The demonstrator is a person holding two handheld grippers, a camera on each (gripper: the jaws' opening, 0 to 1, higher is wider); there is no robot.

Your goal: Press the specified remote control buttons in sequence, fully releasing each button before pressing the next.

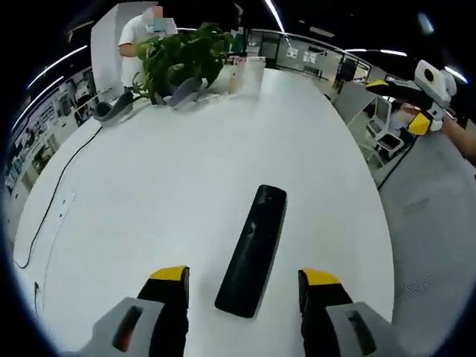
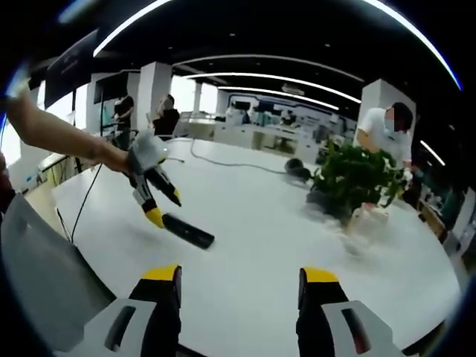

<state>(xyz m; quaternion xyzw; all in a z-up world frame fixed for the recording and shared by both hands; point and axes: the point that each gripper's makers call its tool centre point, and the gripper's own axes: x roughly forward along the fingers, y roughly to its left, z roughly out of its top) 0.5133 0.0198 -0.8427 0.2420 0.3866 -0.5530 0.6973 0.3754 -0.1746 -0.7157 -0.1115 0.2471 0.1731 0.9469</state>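
- Squarely between the left gripper (image 1: 244,286)'s two yellow-tipped jaws: the black remote control (image 1: 253,249), flat on the white table (image 1: 149,216), long axis running from 6 toward 12 o'clock, far end tipped slightly to 1 o'clock.
- Jaws spread wide — released, one on each side of the remote's near end, apparently not touching it.
- Up at 2 o'clock in the left gripper view: the right gripper (image 1: 420,93), white body with yellow tips, off the table edge and well apart from the remote.
- At 11 to 12 o'clock on the far side of the table: a leafy potted plant (image 1: 182,56), a clear container (image 1: 249,74) just beside it, a person in white (image 1: 141,33) behind.
- Along the 9 o'clock side: a thin black cable (image 1: 56,186) trailing across the tabletop.
- From the right gripper view: own jaws parted and empty — released, hanging above the near table edge.
- At 10 o'clock there: left gripper (image 2: 156,197) held by a bare forearm, tips angled down at the remote's (image 2: 188,230) end, near it; contact too small to tell.
- At 2 o'clock: the plant (image 2: 353,178), with the person in white (image 2: 383,126) standing behind it.
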